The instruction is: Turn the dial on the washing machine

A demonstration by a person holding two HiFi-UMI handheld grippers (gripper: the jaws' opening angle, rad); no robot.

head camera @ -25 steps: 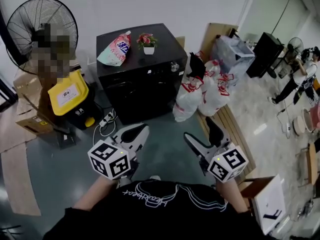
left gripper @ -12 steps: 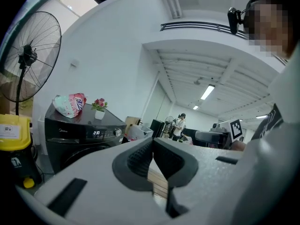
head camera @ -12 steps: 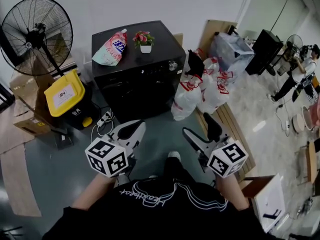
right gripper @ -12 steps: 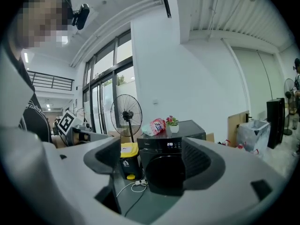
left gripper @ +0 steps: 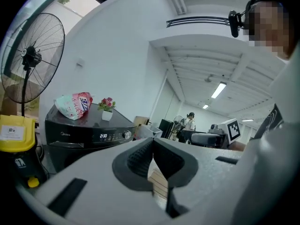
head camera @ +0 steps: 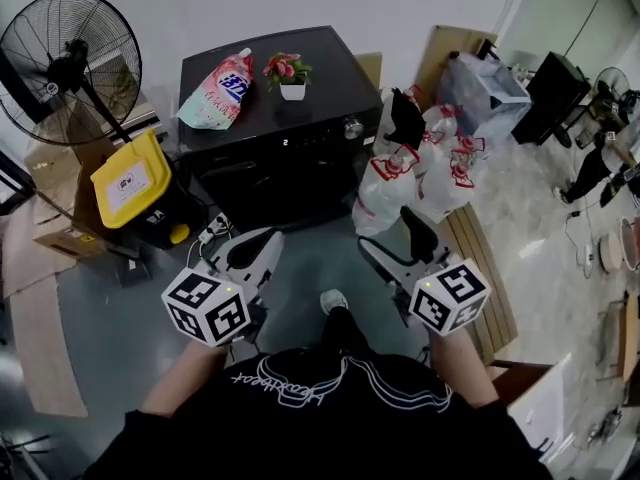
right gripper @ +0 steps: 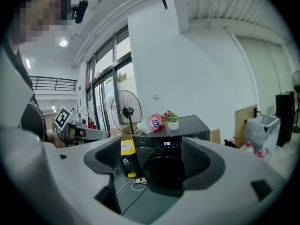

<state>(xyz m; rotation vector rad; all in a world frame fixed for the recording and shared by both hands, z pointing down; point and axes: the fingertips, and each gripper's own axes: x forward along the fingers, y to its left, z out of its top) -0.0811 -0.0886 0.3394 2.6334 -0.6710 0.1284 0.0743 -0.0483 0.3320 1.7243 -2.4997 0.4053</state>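
Left gripper (head camera: 252, 252) is being held in front of the washer (head camera: 270, 118), well apart from it, jaws pressed together on nothing. Right gripper (head camera: 398, 249) is being held alongside, jaws apart, empty. Dial (head camera: 351, 127) is sitting at the washer's front right. A pot (head camera: 292, 92) with pink flowers and a pouch (head camera: 215, 93) are lying on the washer's top. Full bags (head camera: 400, 183) are standing at its right.

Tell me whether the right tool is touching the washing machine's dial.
No, the right tool is open in the air, well apart from the dial on the washing machine.
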